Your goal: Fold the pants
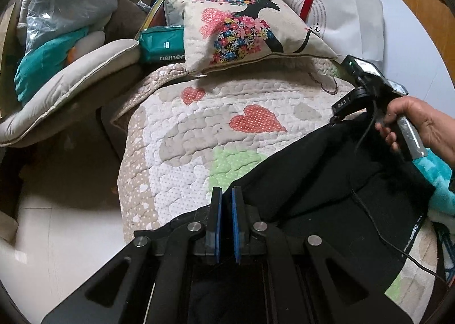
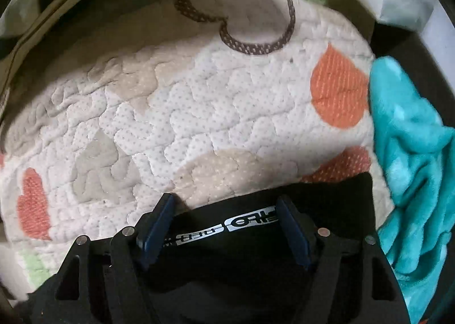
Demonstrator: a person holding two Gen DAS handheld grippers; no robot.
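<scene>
Black pants between parted right tongs, pads clear, left tongs closed, empty

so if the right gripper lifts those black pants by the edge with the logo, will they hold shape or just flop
Likely flop: the black pants lie creased and draped over the quilt, so they look soft, and the lifted part would probably hang. They seem thick, perhaps fleecy, so maybe heavy-ish and unlikely to slip. The right gripper stands open astride the logo band; a one-edge grip would probably leave the rest dragging.
</scene>
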